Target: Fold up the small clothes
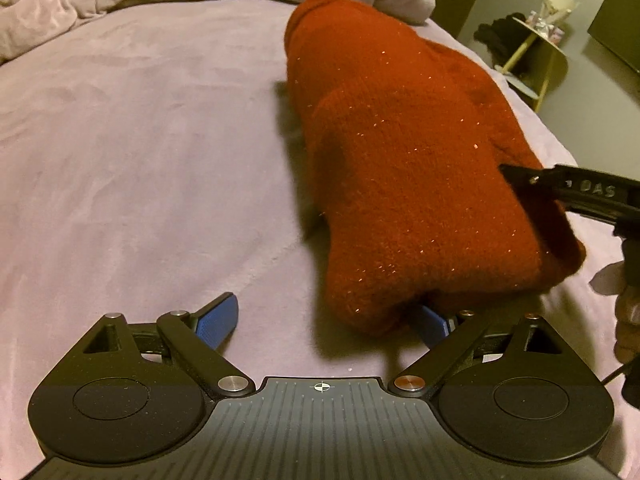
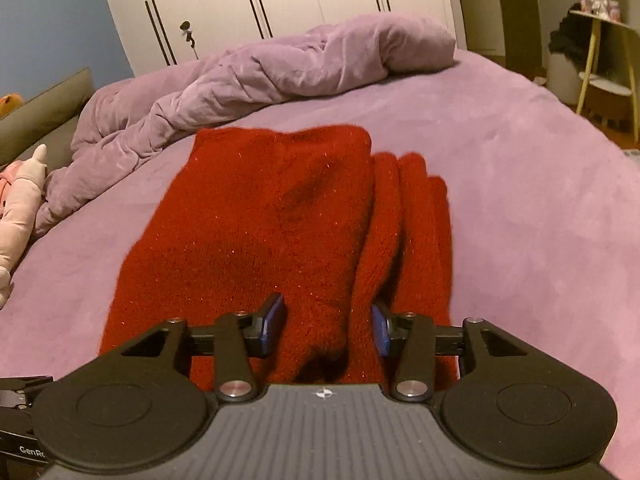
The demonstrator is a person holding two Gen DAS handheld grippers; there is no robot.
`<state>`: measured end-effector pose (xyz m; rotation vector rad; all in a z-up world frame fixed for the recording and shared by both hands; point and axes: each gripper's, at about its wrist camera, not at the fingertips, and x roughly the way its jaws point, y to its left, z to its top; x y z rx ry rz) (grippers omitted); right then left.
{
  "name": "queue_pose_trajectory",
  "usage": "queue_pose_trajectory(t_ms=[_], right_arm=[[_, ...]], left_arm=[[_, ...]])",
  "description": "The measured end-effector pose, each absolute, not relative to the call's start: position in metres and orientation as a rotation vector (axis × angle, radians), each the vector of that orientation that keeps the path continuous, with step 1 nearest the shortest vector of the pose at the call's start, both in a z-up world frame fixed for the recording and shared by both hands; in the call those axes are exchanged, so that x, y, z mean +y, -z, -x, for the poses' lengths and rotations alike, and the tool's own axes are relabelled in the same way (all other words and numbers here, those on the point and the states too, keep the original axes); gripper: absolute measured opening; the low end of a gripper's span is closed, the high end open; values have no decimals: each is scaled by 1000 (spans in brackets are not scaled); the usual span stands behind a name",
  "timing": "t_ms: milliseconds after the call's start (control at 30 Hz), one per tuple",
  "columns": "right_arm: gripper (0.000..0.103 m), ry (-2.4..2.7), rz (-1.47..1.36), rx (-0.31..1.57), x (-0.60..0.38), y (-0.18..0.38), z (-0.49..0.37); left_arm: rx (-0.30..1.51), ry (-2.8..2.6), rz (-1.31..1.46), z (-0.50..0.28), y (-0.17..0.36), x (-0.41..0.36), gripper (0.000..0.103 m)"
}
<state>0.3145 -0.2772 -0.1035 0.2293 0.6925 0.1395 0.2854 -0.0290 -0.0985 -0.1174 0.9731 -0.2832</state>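
A red knitted sweater [image 1: 400,152] with glitter threads lies folded into a thick bundle on the purple bed cover [image 1: 140,140]. My left gripper [image 1: 324,322] is open at the bundle's near end, its right fingertip tucked under the knit edge. In the right wrist view the sweater [image 2: 260,220] lies in front of my right gripper [image 2: 328,324], whose jaws stand open around a raised fold of the near edge. The right gripper's body also shows at the right of the left wrist view [image 1: 580,192], against the bundle's side.
A crumpled purple duvet [image 2: 248,80] lies along the bed's far side. A pink soft toy [image 2: 20,208] sits at the left edge. A small yellow side table [image 1: 536,52] stands on the floor past the bed's right edge, and white wardrobe doors [image 2: 280,0] stand behind.
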Motion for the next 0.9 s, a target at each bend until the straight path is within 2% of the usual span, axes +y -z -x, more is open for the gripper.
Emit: queue_pose_trajectory(t_ms=[33, 133, 267, 433, 533, 767, 900], right_arm=[[31, -139, -211, 688, -274, 103, -317], [23, -66, 2, 595, -249, 88, -311], [22, 86, 206, 390, -234, 70, -292], [22, 128, 194, 549, -249, 107, -314], [23, 115, 165, 556, -256, 118, -316], [26, -1, 12, 527, -267, 96, -298], [29, -2, 30, 575, -266, 116, -306]], left_arm=[[966, 275, 115, -285, 98, -30, 95], [961, 241, 110, -287, 94, -32, 95], [960, 220, 108, -290, 91, -37, 97], [973, 213, 111, -294, 93, -44, 97], [981, 219, 129, -297, 96, -39, 98], [969, 192, 152, -296, 93, -30, 97], [985, 198, 188, -296, 93, -23, 97]])
